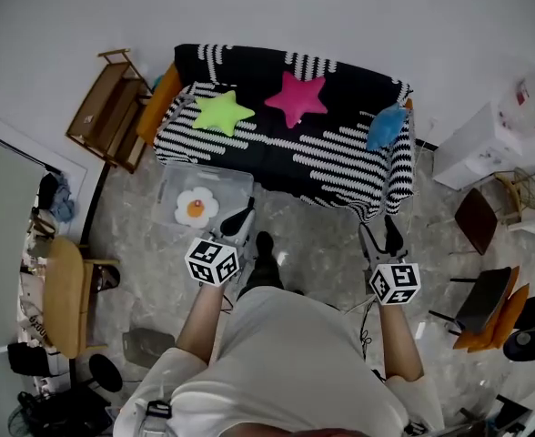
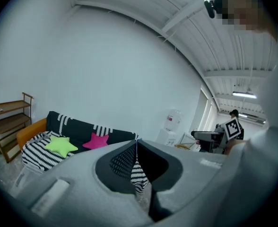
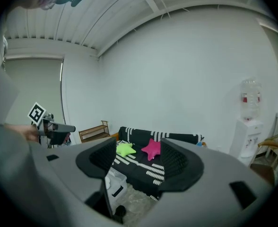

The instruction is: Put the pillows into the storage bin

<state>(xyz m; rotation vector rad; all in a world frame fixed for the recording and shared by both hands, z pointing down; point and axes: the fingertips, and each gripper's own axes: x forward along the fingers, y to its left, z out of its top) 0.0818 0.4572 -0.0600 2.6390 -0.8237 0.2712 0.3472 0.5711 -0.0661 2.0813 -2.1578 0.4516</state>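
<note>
A sofa point(image 1: 340, 157) with a black-and-white striped cover holds a green star pillow point(image 1: 220, 112), a pink star pillow point(image 1: 297, 98) and a blue pillow point(image 1: 387, 127) at its right end. A clear storage bin point(image 1: 236, 182) stands on the floor before the sofa's left half, with a fried-egg pillow point(image 1: 196, 207) inside. My left gripper point(image 1: 247, 207) hovers beside the bin's right edge, its jaw tips touching with nothing between them point(image 2: 136, 141). My right gripper point(image 1: 379, 231) hangs open and empty in front of the sofa's right end, and between its jaws point(image 3: 139, 144) show both star pillows.
A wooden shelf point(image 1: 108, 107) stands left of the sofa. A round wooden table point(image 1: 63, 294) and clutter line the left wall. Chairs point(image 1: 481, 217) and a white cabinet point(image 1: 486, 144) crowd the right side. The person's shoe point(image 1: 264, 244) rests between the grippers.
</note>
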